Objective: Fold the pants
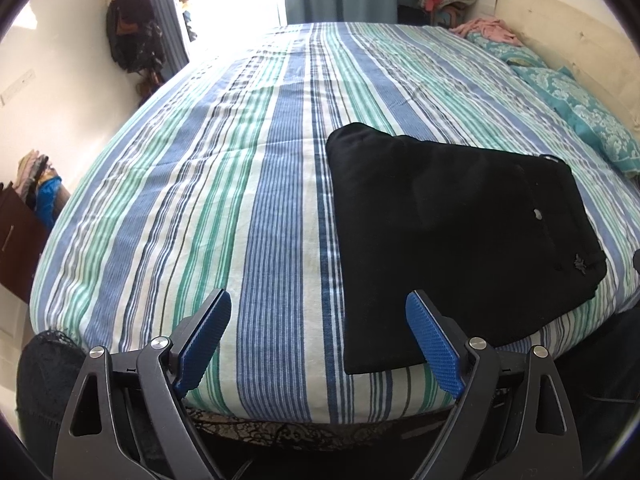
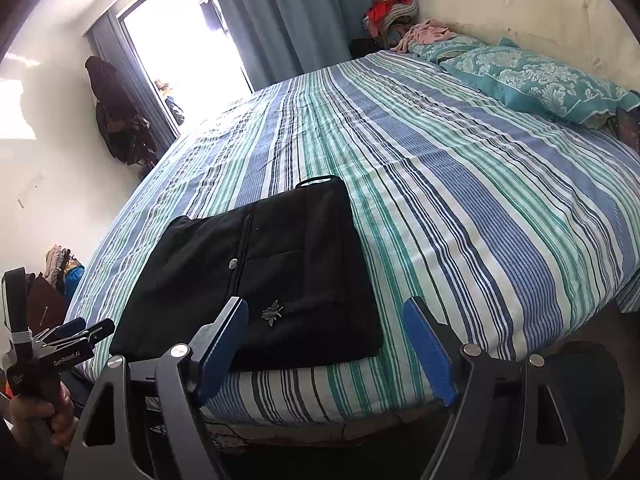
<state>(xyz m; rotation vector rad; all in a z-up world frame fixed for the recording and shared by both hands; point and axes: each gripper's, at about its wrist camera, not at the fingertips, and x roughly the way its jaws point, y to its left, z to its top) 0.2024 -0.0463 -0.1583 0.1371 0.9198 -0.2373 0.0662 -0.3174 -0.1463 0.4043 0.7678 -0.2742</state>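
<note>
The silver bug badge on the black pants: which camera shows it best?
The right wrist view: the badge sits near the middle, its legs and wings clear on the pants. The left wrist view shows it small and dark near the right edge.

My bed (image 1: 248, 208) wore a blue, green and white striped sheet. On it, near the edge closest to me, the black pants (image 1: 452, 232) lay folded flat; teal patterned pillows (image 2: 552, 80) rested by the headboard, a pink garment (image 2: 428, 32) beside them.
</note>
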